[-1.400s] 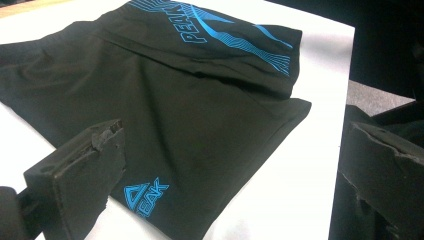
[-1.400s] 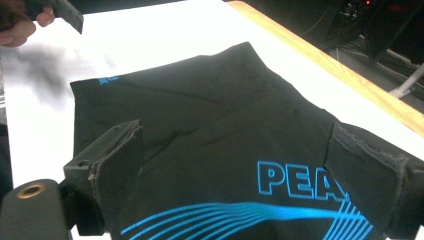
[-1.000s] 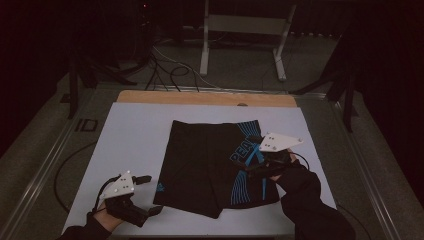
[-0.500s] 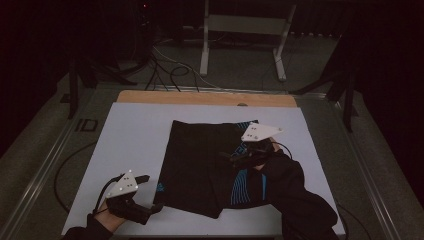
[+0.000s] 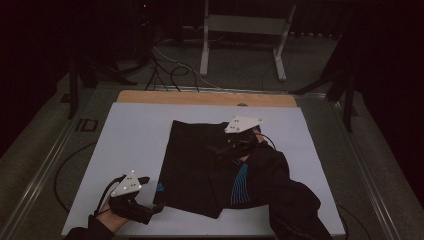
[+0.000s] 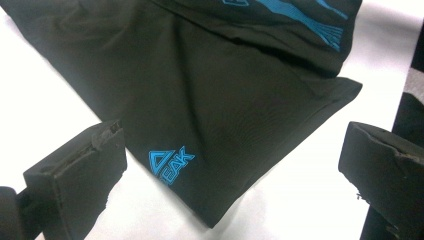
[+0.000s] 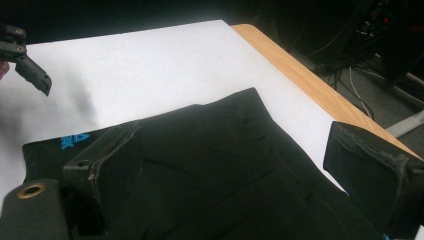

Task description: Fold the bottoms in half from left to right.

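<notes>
While the black shorts (image 5: 210, 167) lie flat near the middle of the white mat (image 5: 135, 130), both grippers sit at their edges w/ jaws apart and nothing clamped. Landmark = the shorts: they're folded, w/ a blue striped panel (image 5: 241, 184) on the side toward the person's right arm and a small blue logo (image 5: 159, 187) at the near corner on the left gripper's side. Left gripper (image 5: 148, 196) hovers just off that near corner, over bare mat, not touching the fabric; its grey three-cornered plate (image 5: 128, 183) faces up. In the left gripper view the shorts (image 6: 210, 95) spread btwn and beyond the two black jaws, the logo (image 6: 171, 164) just beside the left-hand jaw, the striped panel (image 6: 300, 15) farther off at the top, a pointed hem corner toward the right-hand jaw; jaws wide, white mat (image 6: 300, 200) underneath. Right gripper (image 5: 220, 149) is over the shorts' far half, above the fabric; can't tell if a jaw touches it. In the right gripper view the shorts (image 7: 220, 160) fill the gap btwn the open jaws, their far corner points at the mat (image 7: 150, 65), the wooden table edge (image 7: 300, 80) runs beyond that, and the left gripper (image 7: 37, 80) shows past the shorts' logo end. The person's dark sleeve (image 5: 285, 190) covers part of the shorts' right side.
</notes>
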